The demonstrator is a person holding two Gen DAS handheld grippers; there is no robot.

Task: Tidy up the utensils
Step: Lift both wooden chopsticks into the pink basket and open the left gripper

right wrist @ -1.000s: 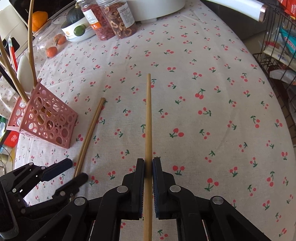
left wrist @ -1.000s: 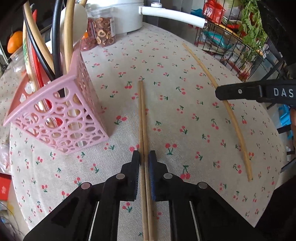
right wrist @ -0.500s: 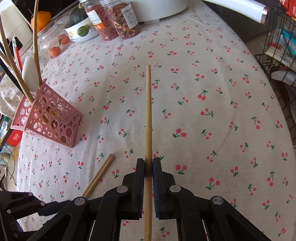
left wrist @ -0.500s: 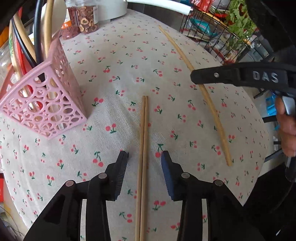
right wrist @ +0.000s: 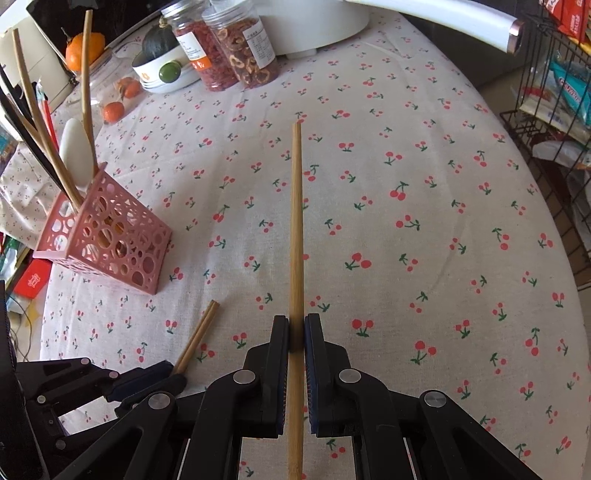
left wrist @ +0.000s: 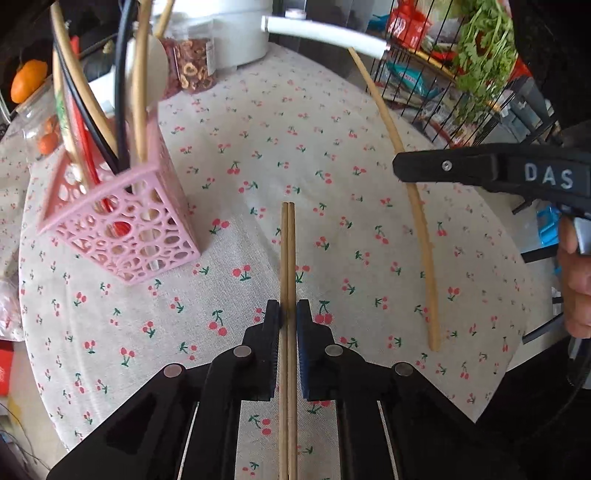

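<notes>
My left gripper (left wrist: 288, 314) is shut on a pair of wooden chopsticks (left wrist: 287, 251) that point forward over the cherry-print tablecloth. A pink perforated utensil basket (left wrist: 122, 218) stands to the front left, holding several chopsticks and a white spoon. My right gripper (right wrist: 296, 330) is shut on a long wooden stick (right wrist: 296, 221) held above the cloth. That stick (left wrist: 413, 199) and the right gripper (left wrist: 480, 171) show at the right of the left wrist view. The basket (right wrist: 107, 236), the pair of chopsticks (right wrist: 197, 334) and the left gripper (right wrist: 155, 380) show at the left of the right wrist view.
Two jars of dried fruit (right wrist: 240, 51), a bowl (right wrist: 162, 72) with a dark squash, small oranges and a white appliance (right wrist: 310, 22) stand at the far edge. A wire rack (right wrist: 554, 110) with packets stands beyond the table's right edge.
My left gripper was open around the chopstick pair half a second ago and has shut on it. The right gripper has lifted the long stick and kept its grip.
</notes>
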